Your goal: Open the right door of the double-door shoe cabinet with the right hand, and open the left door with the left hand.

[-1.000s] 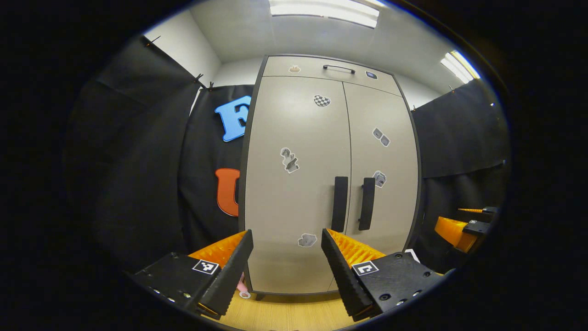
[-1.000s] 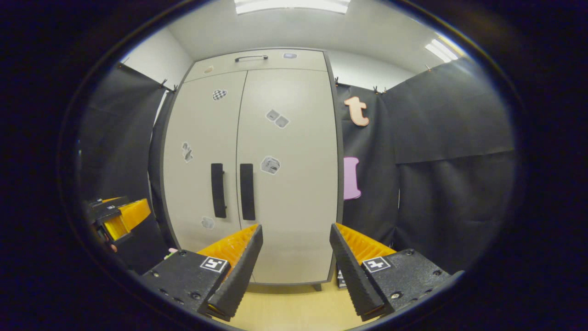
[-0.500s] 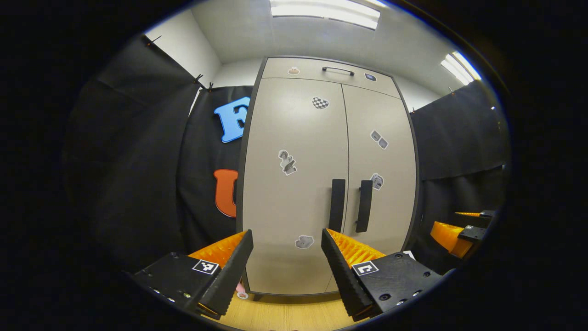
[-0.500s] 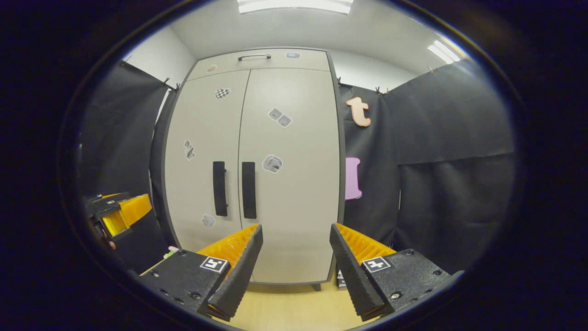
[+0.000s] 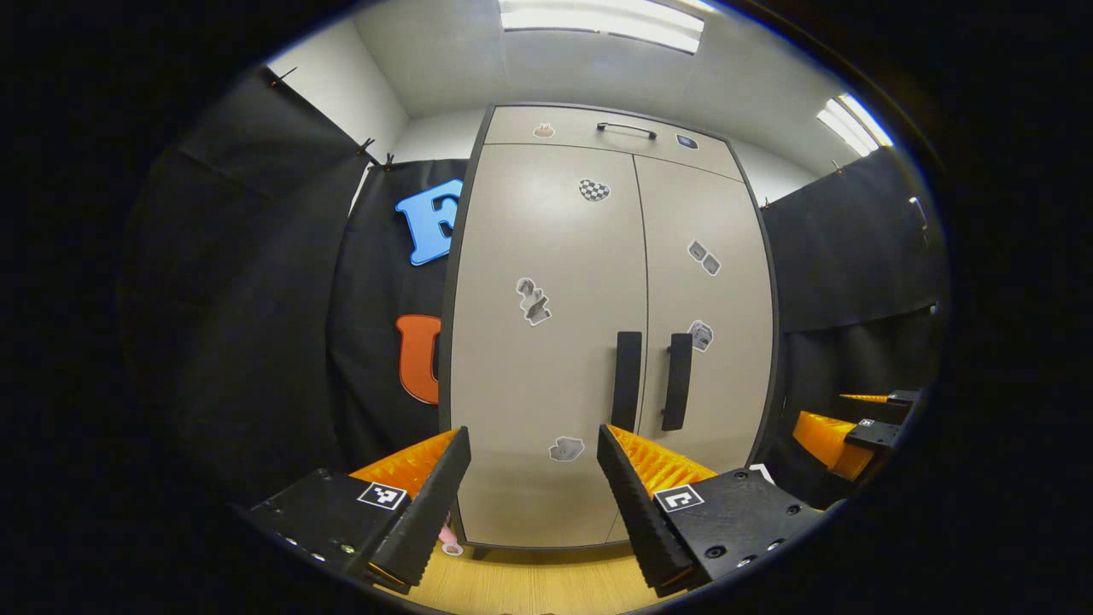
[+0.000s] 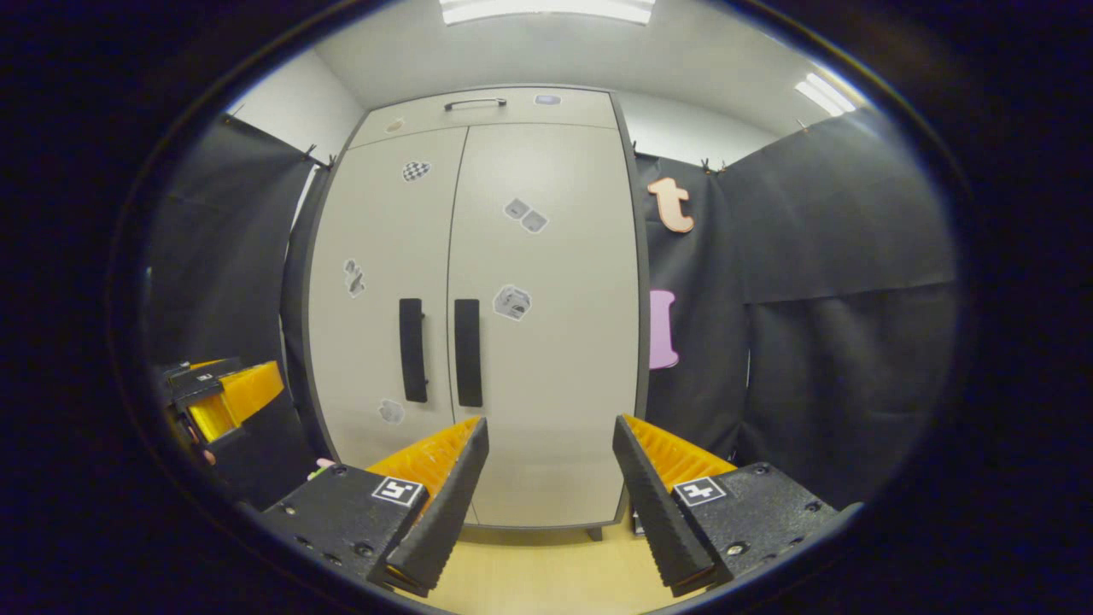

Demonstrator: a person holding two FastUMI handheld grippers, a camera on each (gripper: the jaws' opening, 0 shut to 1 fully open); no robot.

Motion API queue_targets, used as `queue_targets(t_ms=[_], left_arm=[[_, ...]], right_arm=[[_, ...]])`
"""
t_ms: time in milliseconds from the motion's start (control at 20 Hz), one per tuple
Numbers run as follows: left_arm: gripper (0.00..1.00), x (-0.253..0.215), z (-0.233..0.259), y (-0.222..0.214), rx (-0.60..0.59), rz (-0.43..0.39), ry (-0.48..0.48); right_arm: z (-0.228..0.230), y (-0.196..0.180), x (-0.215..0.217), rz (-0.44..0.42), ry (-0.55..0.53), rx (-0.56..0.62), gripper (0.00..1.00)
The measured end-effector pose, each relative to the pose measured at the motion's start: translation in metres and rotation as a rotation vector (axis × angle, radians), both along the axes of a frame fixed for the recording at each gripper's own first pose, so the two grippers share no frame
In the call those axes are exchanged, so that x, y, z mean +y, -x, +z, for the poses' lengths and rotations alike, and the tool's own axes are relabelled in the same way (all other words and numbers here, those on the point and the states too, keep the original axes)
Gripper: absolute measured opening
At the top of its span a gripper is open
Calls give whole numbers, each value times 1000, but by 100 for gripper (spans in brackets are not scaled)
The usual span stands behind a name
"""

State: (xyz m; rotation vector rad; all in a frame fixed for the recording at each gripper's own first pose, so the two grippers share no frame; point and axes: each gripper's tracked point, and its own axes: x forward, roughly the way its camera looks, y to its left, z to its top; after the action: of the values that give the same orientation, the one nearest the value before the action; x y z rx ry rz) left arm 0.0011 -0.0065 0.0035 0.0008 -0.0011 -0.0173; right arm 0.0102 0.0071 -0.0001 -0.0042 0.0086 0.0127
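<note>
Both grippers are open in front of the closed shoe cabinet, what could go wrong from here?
The right door handle and left door handle stand close together, so the open right gripper might catch the wrong one. Both doors meet at the middle seam, so the left gripper could crowd the right one.

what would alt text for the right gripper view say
A tall pale double-door shoe cabinet stands shut, its two dark vertical handles side by side at the centre seam. The right tongs are open and empty, short of it, and the left tongs show at the left edge.
</note>
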Motion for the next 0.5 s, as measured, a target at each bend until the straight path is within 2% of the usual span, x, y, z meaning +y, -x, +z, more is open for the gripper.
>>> queue_targets(t_ms=[250, 500], left_arm=[[89, -8, -2, 8, -6, -45, 15], [89, -5, -9, 17, 11, -52, 15]], right_arm=[[7, -28, 19, 46, -3, 2, 92], [25, -77, 48, 85, 8, -25, 92]])
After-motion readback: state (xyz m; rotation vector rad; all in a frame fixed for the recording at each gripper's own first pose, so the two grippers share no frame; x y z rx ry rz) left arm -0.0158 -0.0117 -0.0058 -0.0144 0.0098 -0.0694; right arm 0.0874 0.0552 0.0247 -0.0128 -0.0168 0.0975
